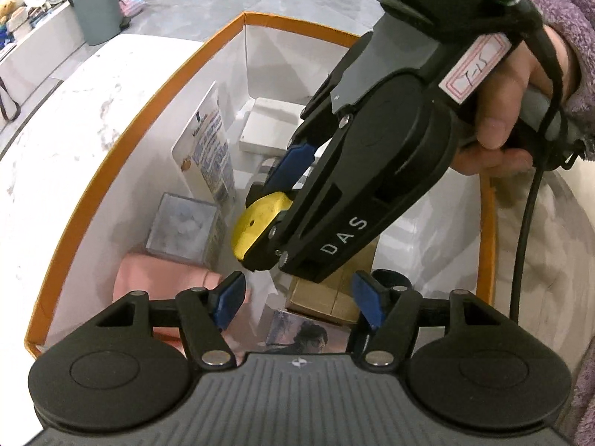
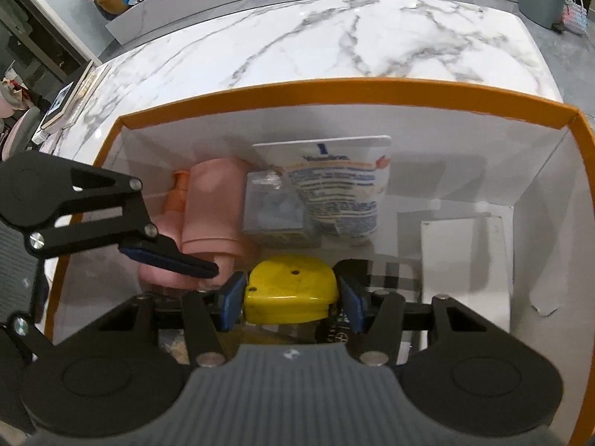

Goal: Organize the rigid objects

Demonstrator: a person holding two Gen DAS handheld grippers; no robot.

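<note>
Several items already sit in the orange-rimmed box (image 2: pixel 349 91): pink bottle (image 2: pixel 214 204), lotion tube (image 2: pixel 334 186), clear case (image 2: pixel 273 208), white box (image 2: pixel 465 260). Right gripper (image 2: pixel 292 299) pinches the yellow tape measure (image 2: pixel 292 286) low inside, mid-box; placement pending. Left gripper (image 1: pixel 299 299) spread, empty.

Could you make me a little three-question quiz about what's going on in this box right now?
1. True or false: the right gripper holds the yellow tape measure.
2. Which is empty: A) left gripper B) right gripper?
3. Fill in: the box has an ______ rim.

Key: 1 true; 2 A; 3 orange.
</note>
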